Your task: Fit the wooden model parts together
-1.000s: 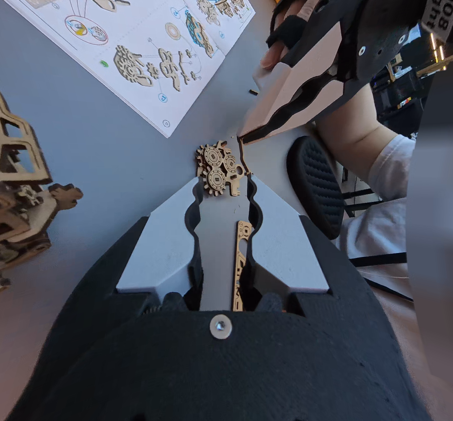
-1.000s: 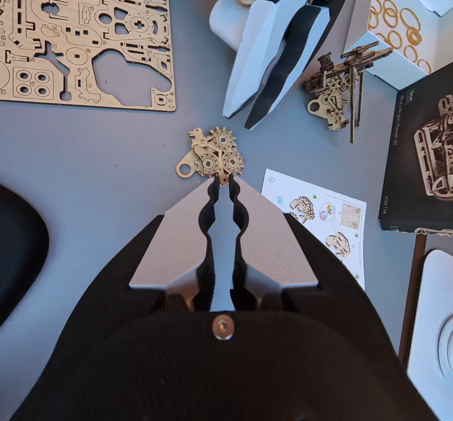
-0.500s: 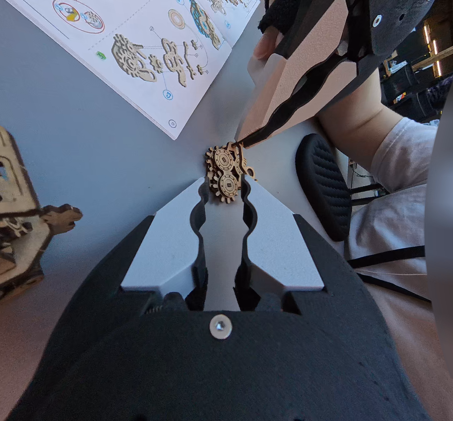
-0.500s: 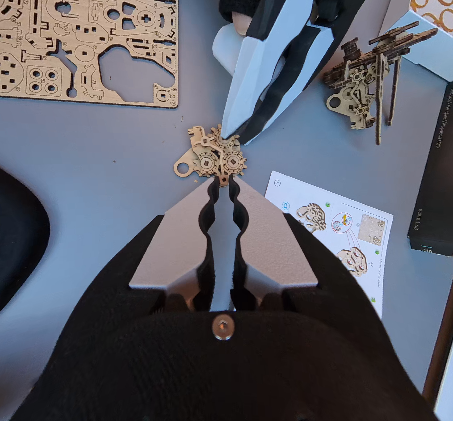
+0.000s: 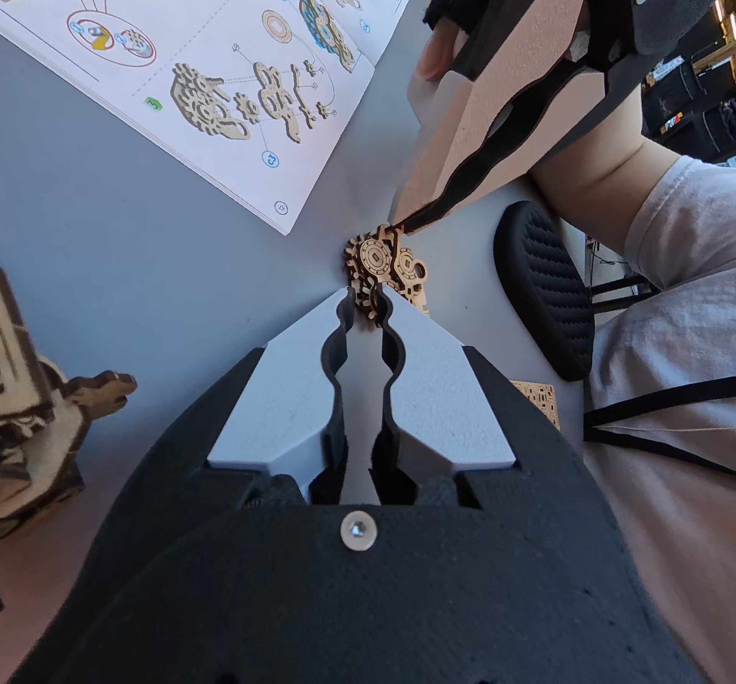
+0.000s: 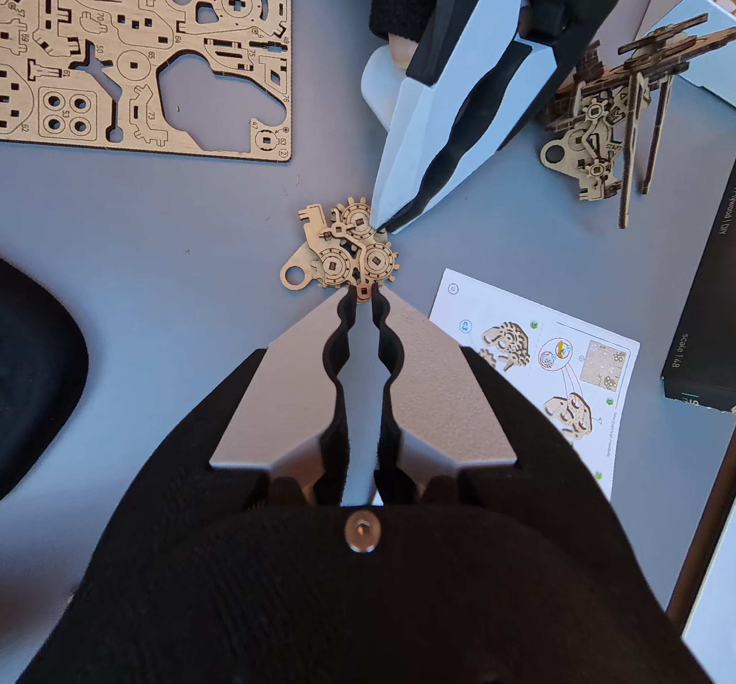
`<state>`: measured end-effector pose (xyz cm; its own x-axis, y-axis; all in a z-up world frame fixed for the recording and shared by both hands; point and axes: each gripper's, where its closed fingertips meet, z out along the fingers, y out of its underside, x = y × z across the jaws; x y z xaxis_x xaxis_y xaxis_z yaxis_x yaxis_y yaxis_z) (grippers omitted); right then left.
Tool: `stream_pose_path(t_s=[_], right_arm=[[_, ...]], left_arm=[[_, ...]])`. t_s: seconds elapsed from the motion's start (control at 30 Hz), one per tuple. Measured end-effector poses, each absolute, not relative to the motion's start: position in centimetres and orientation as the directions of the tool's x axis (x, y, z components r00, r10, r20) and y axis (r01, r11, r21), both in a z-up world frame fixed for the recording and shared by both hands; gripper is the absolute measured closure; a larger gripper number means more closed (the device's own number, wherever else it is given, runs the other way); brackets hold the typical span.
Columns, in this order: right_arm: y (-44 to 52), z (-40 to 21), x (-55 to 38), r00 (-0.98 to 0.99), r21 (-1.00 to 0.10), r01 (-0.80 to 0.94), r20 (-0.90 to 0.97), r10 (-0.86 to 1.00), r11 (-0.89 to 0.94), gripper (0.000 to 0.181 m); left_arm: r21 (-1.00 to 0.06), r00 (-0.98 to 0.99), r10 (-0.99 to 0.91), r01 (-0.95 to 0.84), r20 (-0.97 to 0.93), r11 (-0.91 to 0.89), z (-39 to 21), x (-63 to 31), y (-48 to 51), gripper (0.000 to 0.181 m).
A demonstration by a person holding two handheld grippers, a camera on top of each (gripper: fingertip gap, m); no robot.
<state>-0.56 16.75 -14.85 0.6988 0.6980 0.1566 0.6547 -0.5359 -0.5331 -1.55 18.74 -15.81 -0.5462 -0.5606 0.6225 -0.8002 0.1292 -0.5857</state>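
Observation:
A small wooden gear assembly (image 6: 338, 254), three cogs on a plate with a ring tab, lies on the grey table; it also shows in the left wrist view (image 5: 376, 258). My right gripper (image 6: 362, 291) is shut on a small square tab at the assembly's near edge. It enters the left wrist view (image 5: 398, 225) from the upper right. My left gripper (image 5: 367, 298) is shut on the rim of a cog on the opposite side. In the right wrist view (image 6: 380, 225) it comes in from above. The assembly looks slightly tilted between the two grippers.
An instruction booklet (image 5: 219, 67) lies open, also seen in the right wrist view (image 6: 537, 366). A laser-cut parts sheet (image 6: 139, 47) is at the upper left. A part-built model (image 6: 597, 127), a black box (image 6: 709, 306) and a black pad (image 5: 545, 294) lie nearby.
My left gripper has moved forward to the assembly and closed from wide open onto a cog's rim. My right gripper has kept its hold on the tab.

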Motion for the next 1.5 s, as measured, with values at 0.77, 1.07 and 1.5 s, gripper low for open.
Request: stream_pose_path(t_s=[0.77,1.07,1.5], right_arm=[[16.7,-14.7,-0.8,0.75,-0.715,0.443,-0.035,0.66,-0.541,0.175],[16.7,-14.7,-0.6,0.781,-0.763,0.391,-0.02,0.624,-0.514,0.175],[15.8,-14.8,0.1,0.925,-0.739,0.311,0.092,0.367,-0.598,0.176]], left_arm=[[-0.62,-0.602,-0.555,-0.762,0.574,0.186,-15.8,-2.0,18.5,0.172],[-0.67,-0.627,-0.529,-0.729,0.572,0.138,-12.9,-2.1,19.1,0.158],[-0.686,-0.707,-0.641,-0.626,0.299,0.371,-14.2,-3.2,17.7,0.146]])
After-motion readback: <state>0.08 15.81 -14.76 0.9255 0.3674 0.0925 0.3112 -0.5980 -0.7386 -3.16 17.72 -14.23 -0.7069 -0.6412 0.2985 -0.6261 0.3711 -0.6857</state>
